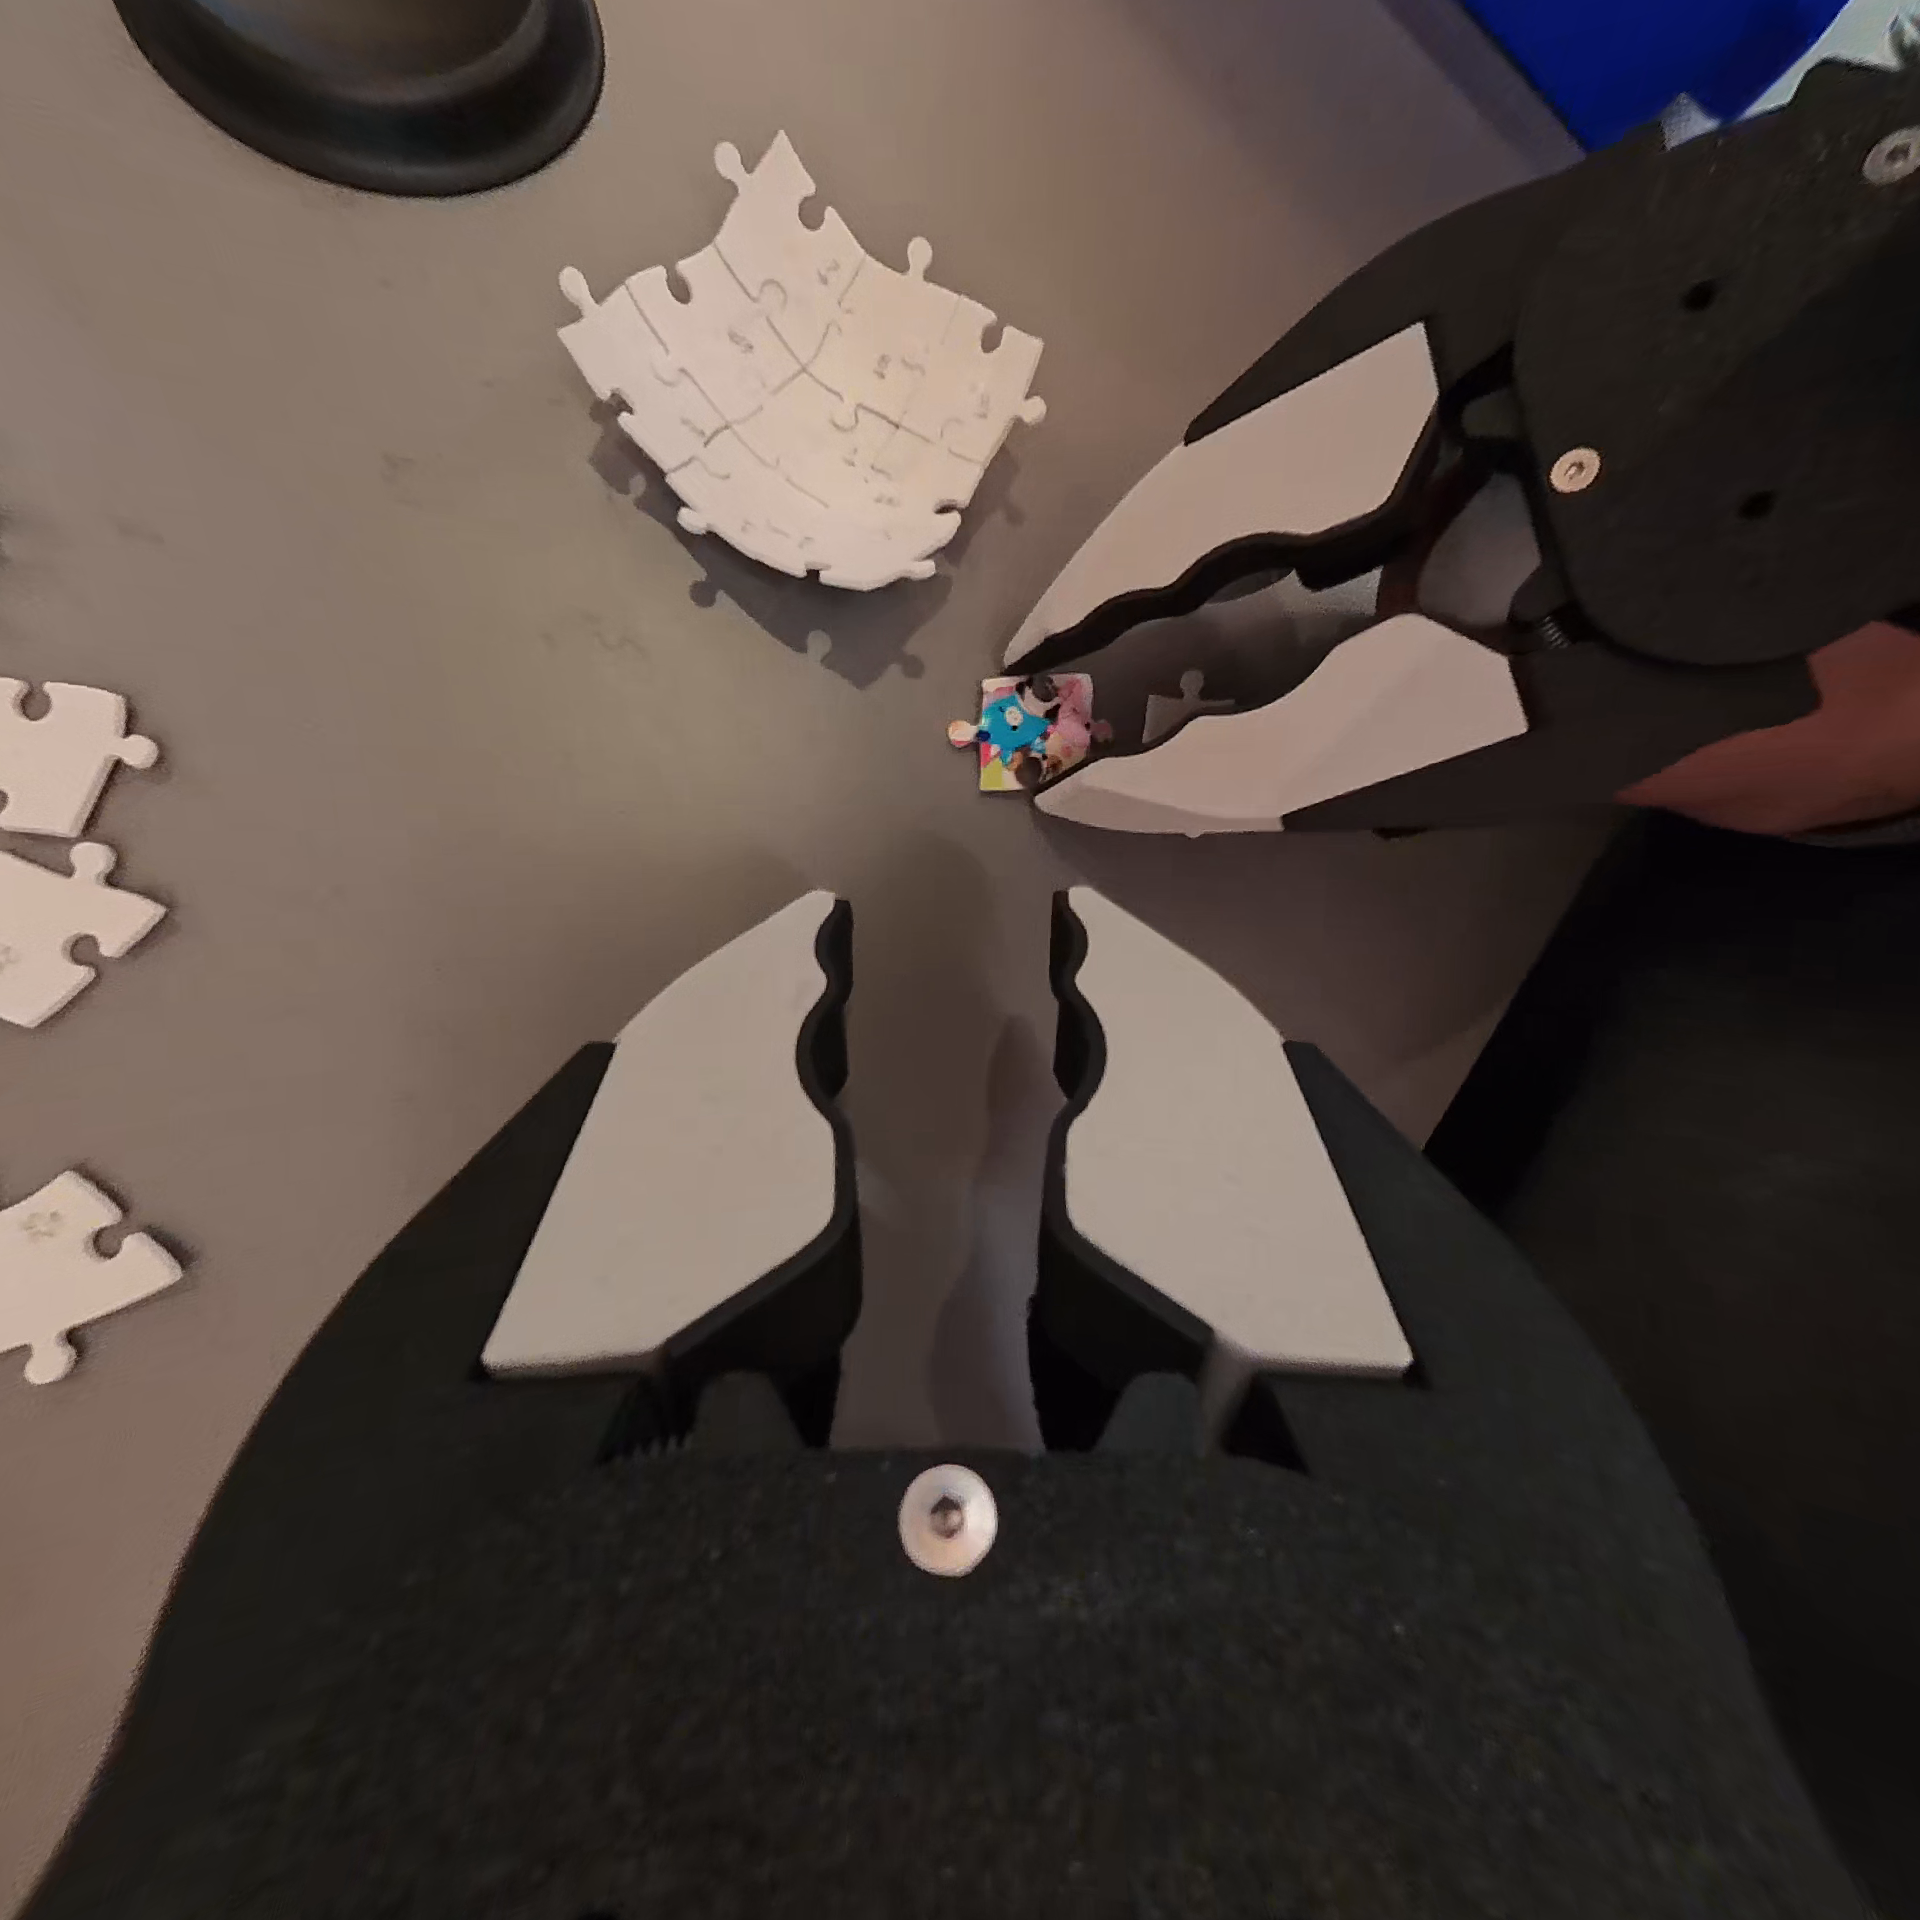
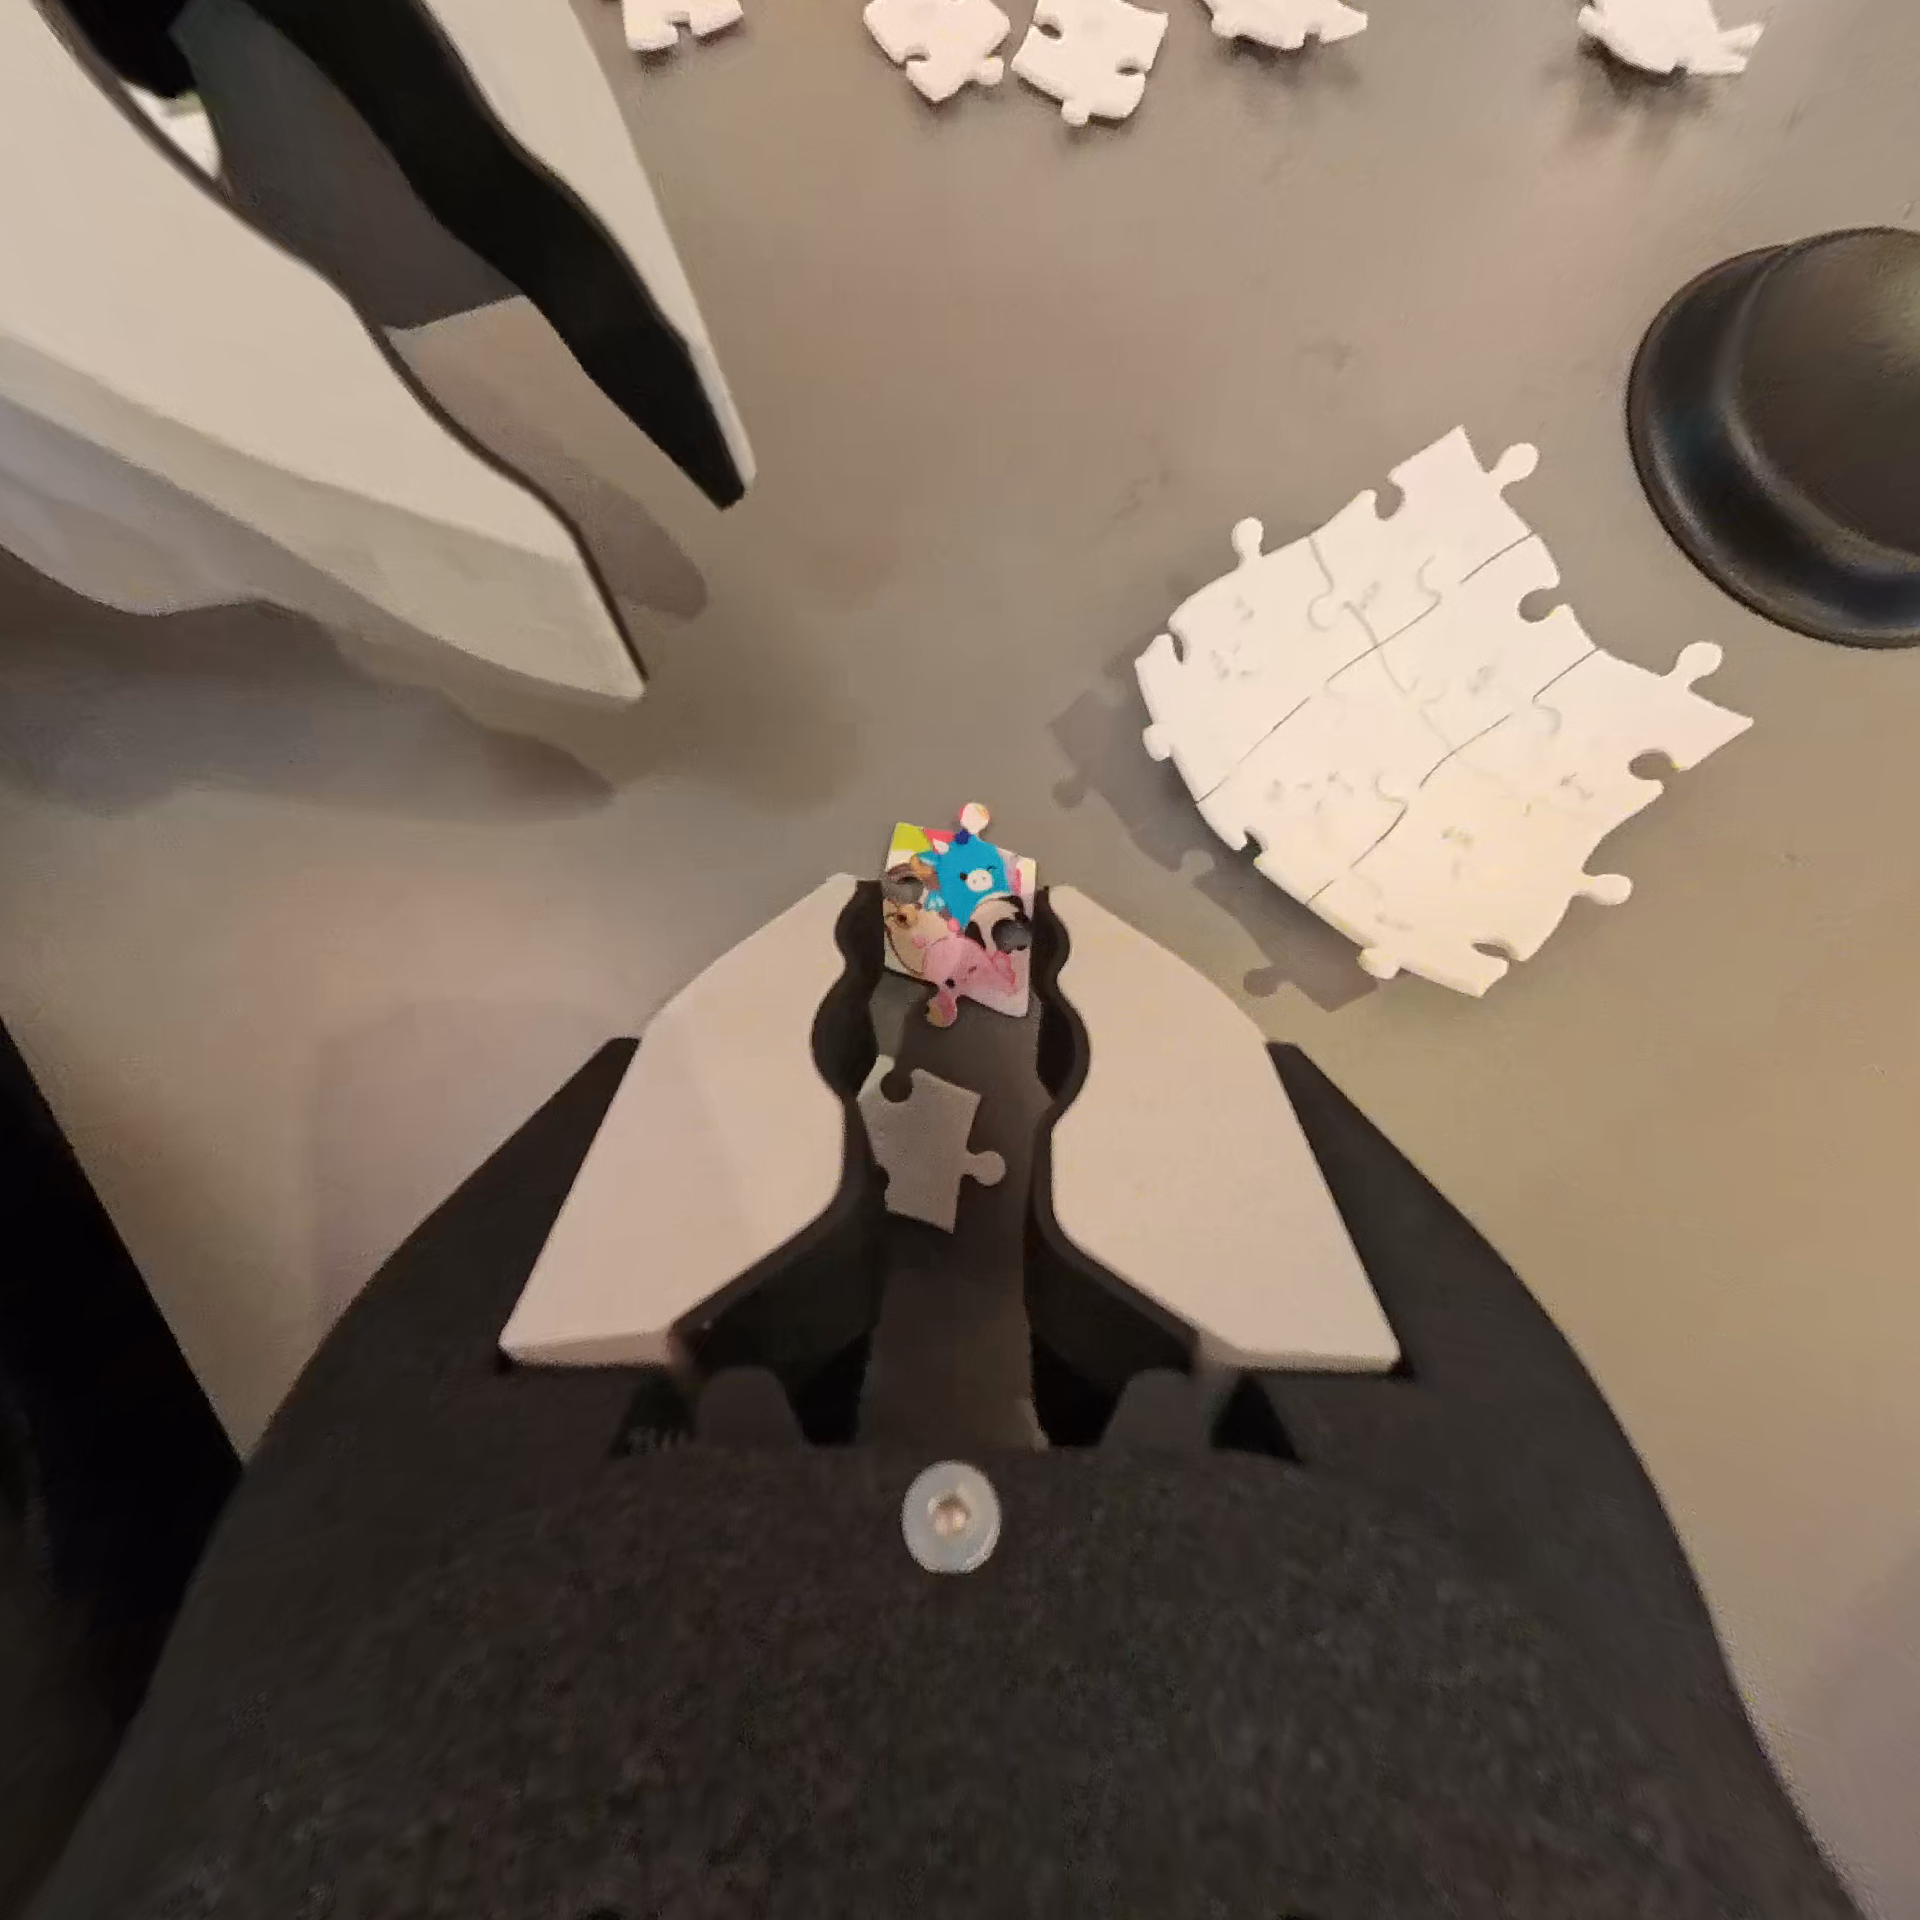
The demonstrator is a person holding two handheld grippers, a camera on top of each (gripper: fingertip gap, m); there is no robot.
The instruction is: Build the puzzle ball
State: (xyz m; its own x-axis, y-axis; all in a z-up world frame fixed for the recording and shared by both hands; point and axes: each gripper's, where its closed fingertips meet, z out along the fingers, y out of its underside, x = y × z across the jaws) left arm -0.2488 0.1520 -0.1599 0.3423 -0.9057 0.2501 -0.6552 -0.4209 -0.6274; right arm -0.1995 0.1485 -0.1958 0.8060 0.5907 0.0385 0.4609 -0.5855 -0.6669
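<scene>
On the grey tabletop (image 1: 364, 582) lie the white parts of the puzzle ball, and the surface is matt with some faint marks. At the far right corner of the left wrist view a blue thing (image 1: 1621, 52) is cut off, and I cannot tell what it is. A black round object (image 2: 1808, 436) stands on the tabletop near the joined section; it is cut by the picture edge in both views, so I cannot tell whether it is a container. The joined section (image 1: 805, 384), made of several white pieces locked together and curved like a shallow shell, rests with its blank side up. Loose white pieces (image 1: 62, 758) lie apart at the edge of the view, partly cut off. The right claw (image 2: 951, 899) is clenched on one colourful piece (image 2: 961, 909), held above the tabletop, printed side toward the camera; its shadow falls below, between the fingers. The left claw (image 1: 948, 909) is released, with a gap between its fingers, and it holds nothing. It hangs just beside the right claw. A hand (image 1: 1766, 748) behind the right claw is mostly hidden.
</scene>
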